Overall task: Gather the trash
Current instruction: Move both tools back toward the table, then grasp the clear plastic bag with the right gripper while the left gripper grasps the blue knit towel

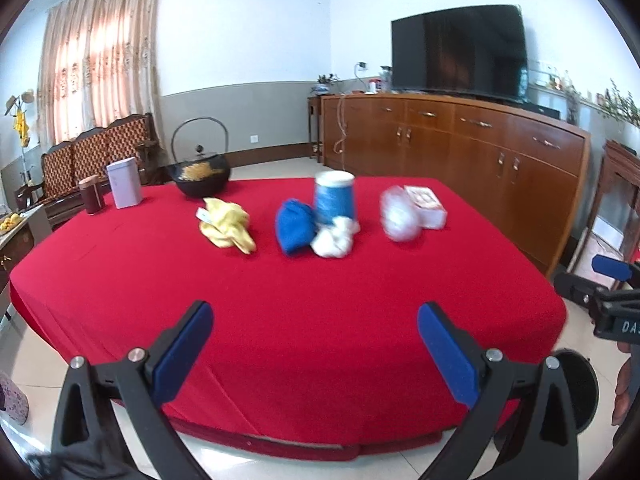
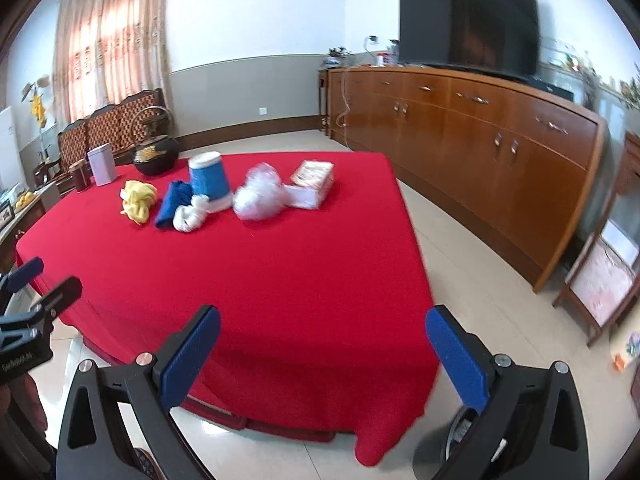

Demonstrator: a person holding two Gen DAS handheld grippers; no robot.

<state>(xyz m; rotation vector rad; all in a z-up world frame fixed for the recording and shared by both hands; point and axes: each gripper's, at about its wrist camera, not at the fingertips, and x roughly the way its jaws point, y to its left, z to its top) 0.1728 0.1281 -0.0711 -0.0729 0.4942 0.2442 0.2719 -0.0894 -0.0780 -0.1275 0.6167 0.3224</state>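
Observation:
On a table with a red cloth (image 1: 280, 320) (image 2: 260, 280) lie a crumpled yellow wad (image 1: 229, 226) (image 2: 139, 200), a crumpled blue wad (image 1: 294, 227) (image 2: 173, 203), a white wad (image 1: 334, 238) (image 2: 191, 216) and a clear plastic wad (image 1: 400, 220) (image 2: 259, 196). An upturned blue paper cup (image 1: 335, 198) (image 2: 210, 182) stands behind the white wad. My left gripper (image 1: 316, 338) hangs open over the table's near edge with nothing between its fingers. Open and empty too, my right gripper (image 2: 323, 344) is at the near right corner.
A white box (image 1: 426, 206) (image 2: 312, 188) lies beside the plastic wad. A black kettle (image 1: 200, 172) (image 2: 155, 156), a white tin (image 1: 124, 182) (image 2: 102, 168) and a brown jar (image 1: 91, 196) (image 2: 79, 176) stand at the far left. A wooden sideboard (image 1: 460, 140) (image 2: 480, 128) with a TV lines the right wall.

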